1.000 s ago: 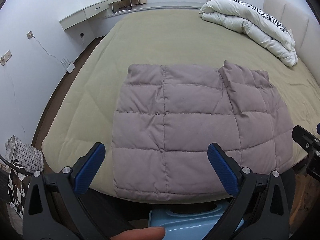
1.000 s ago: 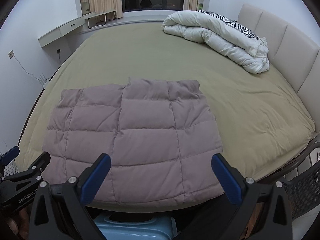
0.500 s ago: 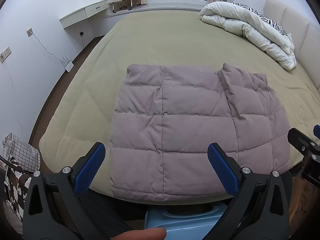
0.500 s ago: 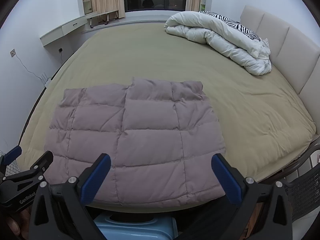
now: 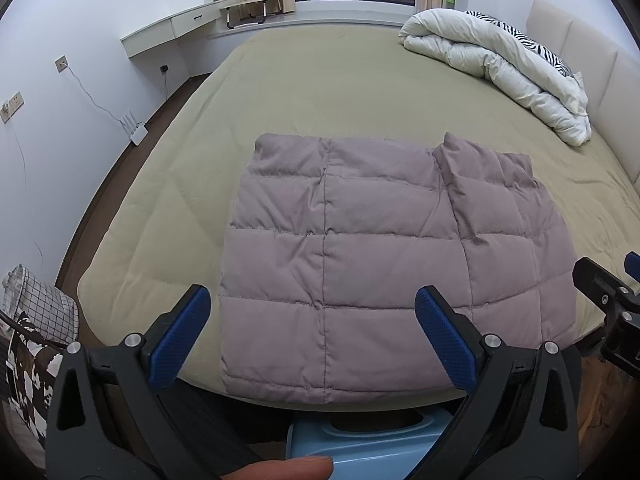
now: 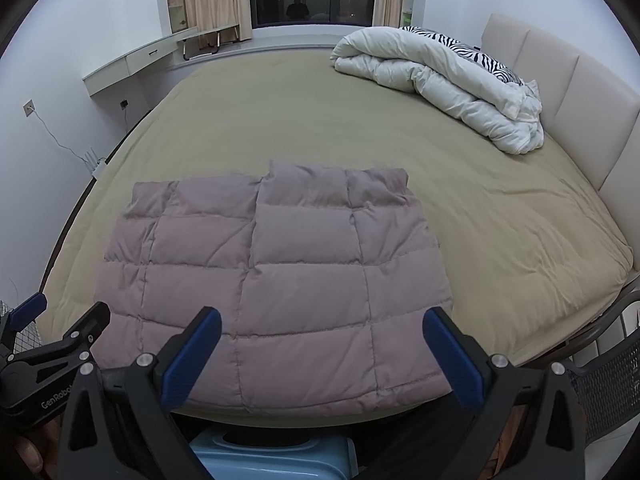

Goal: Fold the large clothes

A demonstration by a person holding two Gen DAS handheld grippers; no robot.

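Observation:
A mauve quilted down garment lies folded into a flat rectangle at the near edge of the bed; the right wrist view shows the same garment. My left gripper hangs open just off the bed's near edge, over the garment's near hem, nothing between its blue pads. My right gripper is open too, held above the hem's right half. Each gripper appears at the edge of the other's view: right gripper, left gripper.
The olive bedspread stretches far beyond the garment. A white duvet with a zebra-print piece is piled at the back right by the padded headboard. A light-blue stool stands below the grippers. A checked bag sits at the left.
Both views have shifted slightly, so the garment sits a touch lower and nearer in frame. The garment itself has not moved and both grippers stay open.

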